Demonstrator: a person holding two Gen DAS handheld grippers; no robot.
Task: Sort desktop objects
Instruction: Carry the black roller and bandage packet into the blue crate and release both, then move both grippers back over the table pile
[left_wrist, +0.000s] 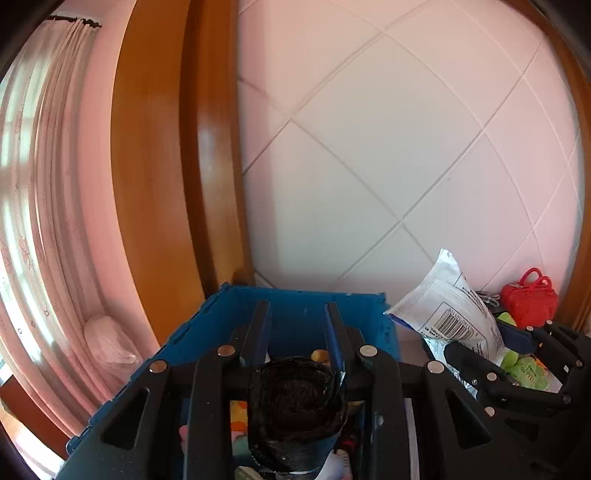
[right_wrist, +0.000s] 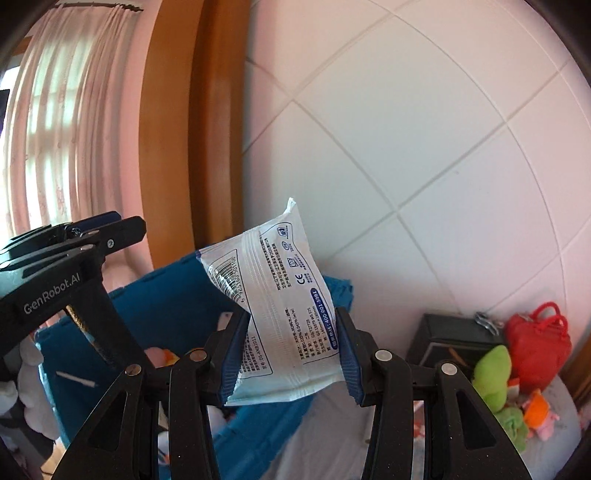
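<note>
Both grippers hang in the air over the blue crate (left_wrist: 295, 314), which sits against the white tiled wall (left_wrist: 406, 147). The right gripper (right_wrist: 291, 354) pinches a white wipes packet (right_wrist: 280, 302) between its blue pads – the packet stands tilted, its top corner poking up past the crate's rim. The left gripper (left_wrist: 297, 332) holds a dark roll (left_wrist: 299, 406) (black, ribbed, hard to name) wedged narrow between its fingers, low and close to the camera, above the toys inside the crate. Off to the right, on the table, lie a red toy handbag (right_wrist: 535, 343) and a green plush (right_wrist: 491, 373) beside a black box (right_wrist: 454, 332).
</note>
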